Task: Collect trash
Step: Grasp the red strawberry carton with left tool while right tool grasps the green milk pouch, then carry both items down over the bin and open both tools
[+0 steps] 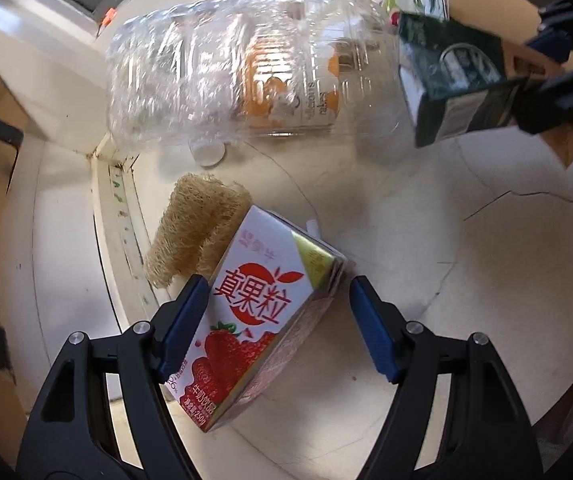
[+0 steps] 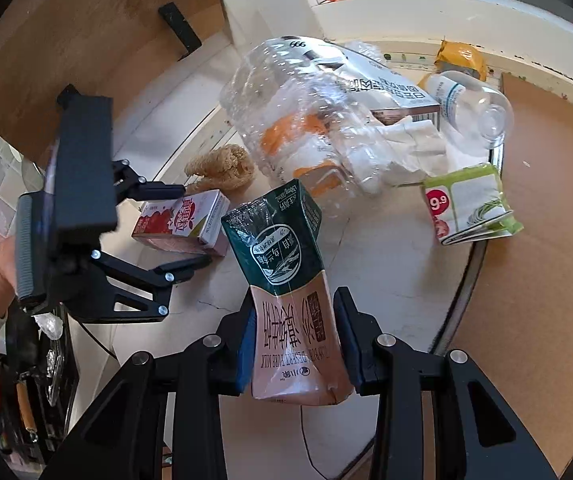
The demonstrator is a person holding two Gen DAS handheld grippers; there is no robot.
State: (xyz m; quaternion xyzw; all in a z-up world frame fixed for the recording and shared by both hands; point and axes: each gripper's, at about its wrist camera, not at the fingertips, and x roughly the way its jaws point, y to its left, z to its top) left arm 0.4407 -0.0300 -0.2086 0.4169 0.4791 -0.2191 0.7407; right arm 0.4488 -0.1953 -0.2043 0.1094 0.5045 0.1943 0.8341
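Observation:
My left gripper (image 1: 278,324) is open around a strawberry milk carton (image 1: 254,320) that lies on the cream counter; its left pad is near the carton, its right pad stands apart. The carton (image 2: 182,220) and the left gripper (image 2: 194,228) also show in the right wrist view. My right gripper (image 2: 294,344) is shut on a green and brown milk carton (image 2: 286,280) and holds it above the counter; this carton also shows in the left wrist view (image 1: 454,76). A crushed clear plastic bottle (image 1: 226,72) lies behind.
A loofah sponge (image 1: 190,228) lies against the strawberry carton. A white bottle cap (image 1: 208,154), a grey box (image 2: 382,84), a small clear bottle (image 2: 470,104), white tissue (image 2: 406,144), a green and white packet (image 2: 470,204) and a yellow wrapper (image 2: 462,56) lie around. Cardboard (image 2: 546,240) covers the right.

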